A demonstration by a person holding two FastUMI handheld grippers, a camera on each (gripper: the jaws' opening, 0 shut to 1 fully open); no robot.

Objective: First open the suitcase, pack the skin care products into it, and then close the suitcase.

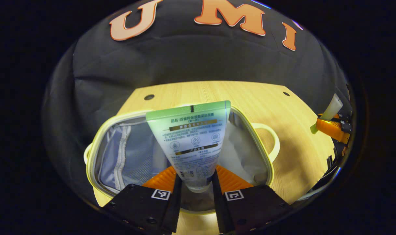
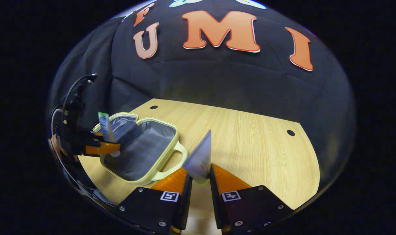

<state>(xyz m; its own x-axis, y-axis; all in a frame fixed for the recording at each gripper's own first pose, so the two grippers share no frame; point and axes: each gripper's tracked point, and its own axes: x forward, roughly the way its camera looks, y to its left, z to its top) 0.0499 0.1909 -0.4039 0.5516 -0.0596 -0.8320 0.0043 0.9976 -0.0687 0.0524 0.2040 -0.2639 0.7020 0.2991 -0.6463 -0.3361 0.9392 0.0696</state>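
- Suitcase (image 1: 263, 143), small, pale yellow trim, grey lining, lies open flat on the wooden table (image 1: 295, 107), right under the left gripper (image 1: 197, 181).
- Left gripper fingers clamped on the lower end of a green-and-white tube (image 1: 191, 140); tube stands upright, crimped flat end on top, cap end down between the fingers.
- Tube hangs over the open suitcase half; cannot tell if its cap touches the lining.
- Suitcase handle (image 1: 273, 143) sticks out on the right side in the left gripper view; mesh pocket (image 1: 119, 150) visible on the left inner wall.
- Right gripper (image 2: 201, 178) fingers clamped on a second tube (image 2: 201, 156), pale, greyish, crimped end up, tilted slightly left.
- In the right gripper view this second tube is held above the table, just beside the suitcase (image 2: 142, 150) handle (image 2: 171, 163), not over the opening.
- Same view shows both suitcase halves laid open side by side, left gripper (image 2: 101, 148) with its green-topped tube (image 2: 104, 129) at the near-left edge of the case.
- Left gripper view catches the right gripper (image 1: 331, 125) far right with its pale tube (image 1: 331, 109).
- Table has small dark holes (image 2: 291, 133) near the back corners; black cloth wall (image 2: 217, 78) behind.
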